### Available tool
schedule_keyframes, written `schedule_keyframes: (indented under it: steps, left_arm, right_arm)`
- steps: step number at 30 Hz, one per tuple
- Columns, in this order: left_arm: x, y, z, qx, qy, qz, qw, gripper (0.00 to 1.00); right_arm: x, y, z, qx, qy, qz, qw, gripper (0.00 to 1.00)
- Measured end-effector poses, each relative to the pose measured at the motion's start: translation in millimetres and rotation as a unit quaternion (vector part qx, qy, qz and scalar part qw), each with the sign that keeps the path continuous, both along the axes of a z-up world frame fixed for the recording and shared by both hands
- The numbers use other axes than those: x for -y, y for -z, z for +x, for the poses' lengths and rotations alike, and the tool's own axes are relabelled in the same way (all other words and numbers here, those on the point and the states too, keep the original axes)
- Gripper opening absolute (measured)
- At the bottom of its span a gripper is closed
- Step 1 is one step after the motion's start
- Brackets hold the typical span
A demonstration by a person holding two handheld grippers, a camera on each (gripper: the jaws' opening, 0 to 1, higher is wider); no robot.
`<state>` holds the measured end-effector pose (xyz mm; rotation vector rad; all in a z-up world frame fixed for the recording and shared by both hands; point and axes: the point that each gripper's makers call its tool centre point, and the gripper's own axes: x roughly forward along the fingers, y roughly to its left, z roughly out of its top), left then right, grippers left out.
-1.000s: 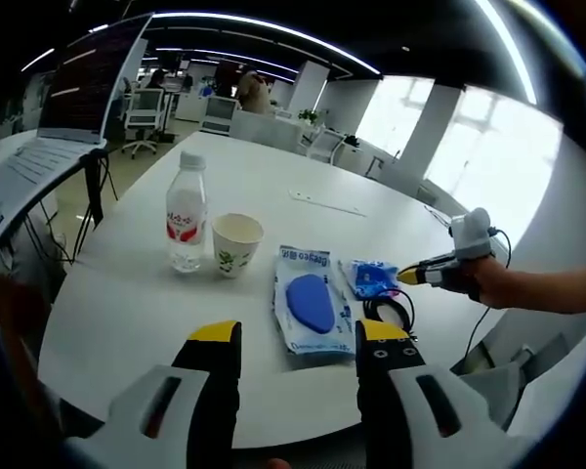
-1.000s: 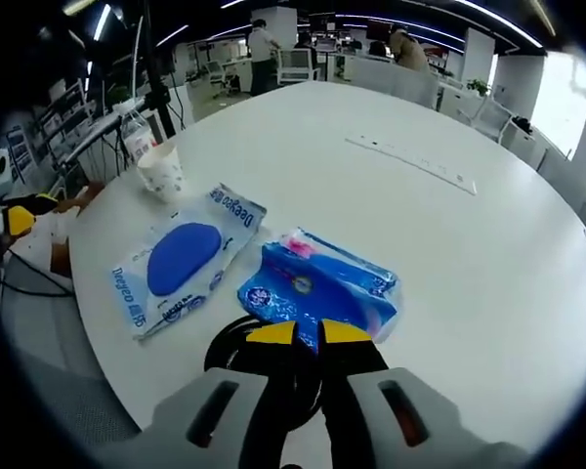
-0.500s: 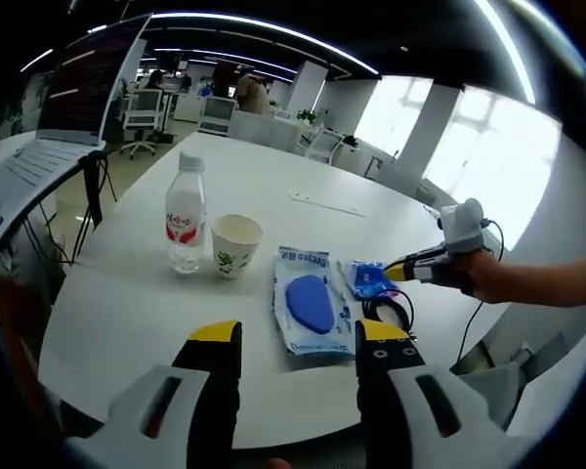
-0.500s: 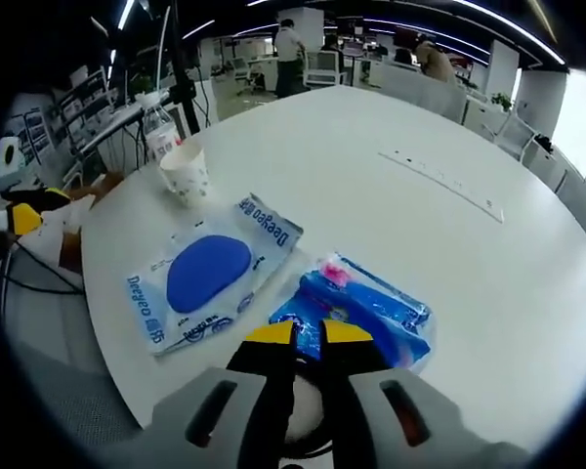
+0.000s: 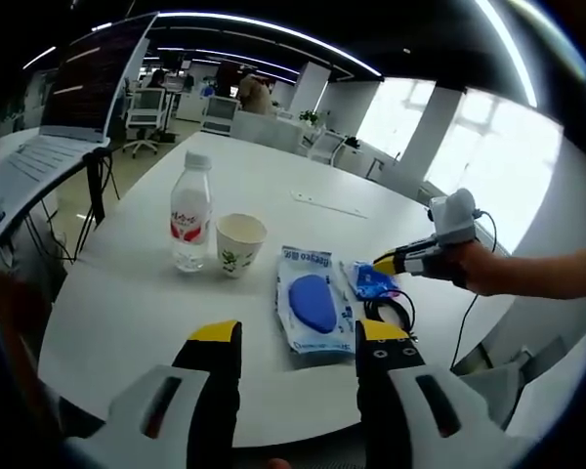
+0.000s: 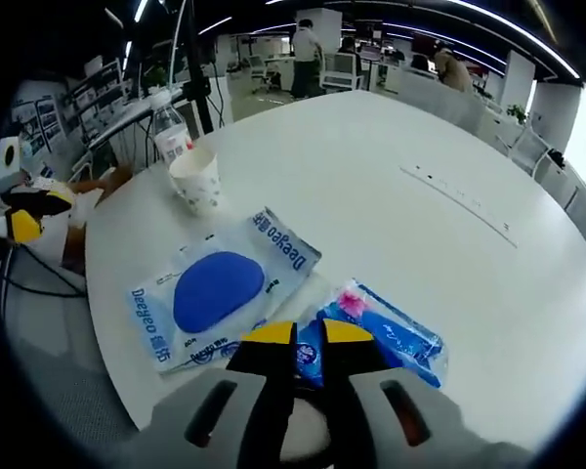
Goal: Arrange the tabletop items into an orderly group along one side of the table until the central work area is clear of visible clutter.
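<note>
Hovering over the blue tissue pack, the right gripper is seen clenched, empty. The left gripper is held released at 6 o'clock. Wipes pack, paper cup and water bottle are lined toward 9 o'clock on the white table.
</note>
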<state>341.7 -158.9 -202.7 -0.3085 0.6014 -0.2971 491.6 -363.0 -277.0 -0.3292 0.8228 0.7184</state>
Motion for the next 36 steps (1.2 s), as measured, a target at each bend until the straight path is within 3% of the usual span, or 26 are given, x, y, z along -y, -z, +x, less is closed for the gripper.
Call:
schedule_keyframes:
  steps: [16, 36]
  left_arm:
    - [-6, -0.8, 3.2, 0.004, -0.006, -0.005, 1.0, 0.46]
    - [-9, -0.5, 3.7, 0.002, -0.011, -0.01, 0.9999, 0.46]
  right_arm:
    - [-26, -1.8, 15, -0.006, -0.04, -0.004, 0.9992, 0.09]
    - [-47, 13.6, 39, -0.03, -0.076, -0.013, 0.9966, 0.16]
